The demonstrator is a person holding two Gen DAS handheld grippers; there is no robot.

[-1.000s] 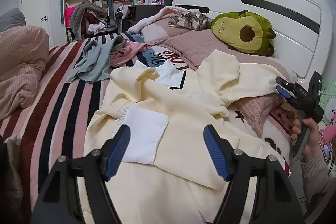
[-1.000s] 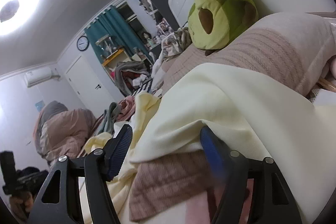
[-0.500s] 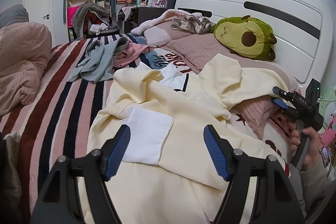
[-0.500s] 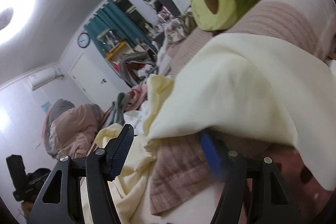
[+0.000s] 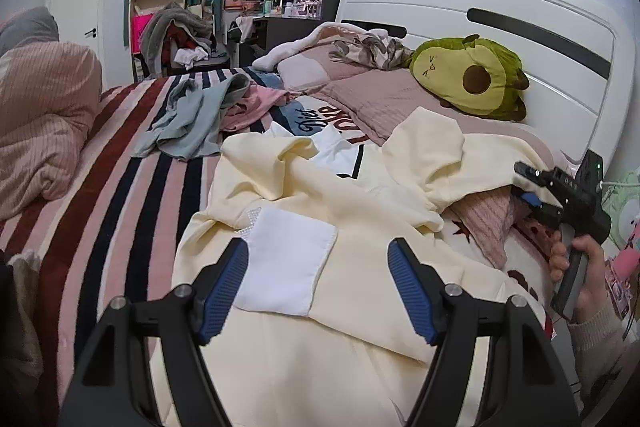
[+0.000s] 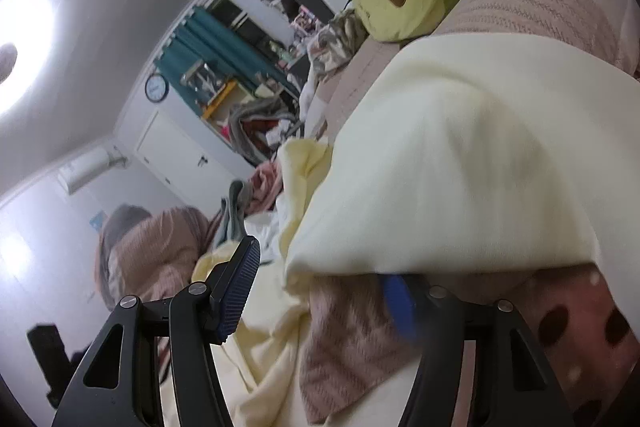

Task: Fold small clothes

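Note:
A cream sweatshirt (image 5: 360, 211) with a white pocket patch (image 5: 288, 263) lies spread and rumpled over the bed. My left gripper (image 5: 316, 251) hovers open just above the pocket, with nothing between its fingers. Its far sleeve (image 5: 480, 163) drapes over a pink pillow (image 5: 480, 215) at the right. A hand holds my right gripper (image 5: 520, 185) at that sleeve's edge. In the right wrist view the sleeve (image 6: 460, 167) fills the frame. The right gripper (image 6: 320, 267) has its jaws closing, with the sleeve's hem and the pillow corner between them. The left pad stands free of the cloth.
A grey-blue garment (image 5: 188, 123) and a pink one (image 5: 248, 107) lie further up the striped blanket (image 5: 100, 195). A white printed top (image 5: 336, 155) sits under the sweatshirt. An avocado plush (image 5: 468, 83) rests against the white headboard (image 5: 500, 11). A bundled pink duvet (image 5: 44, 123) lies at left.
The right gripper has rolled and its jaws have narrowed around the sleeve's edge. The left gripper has kept its place and its opening.

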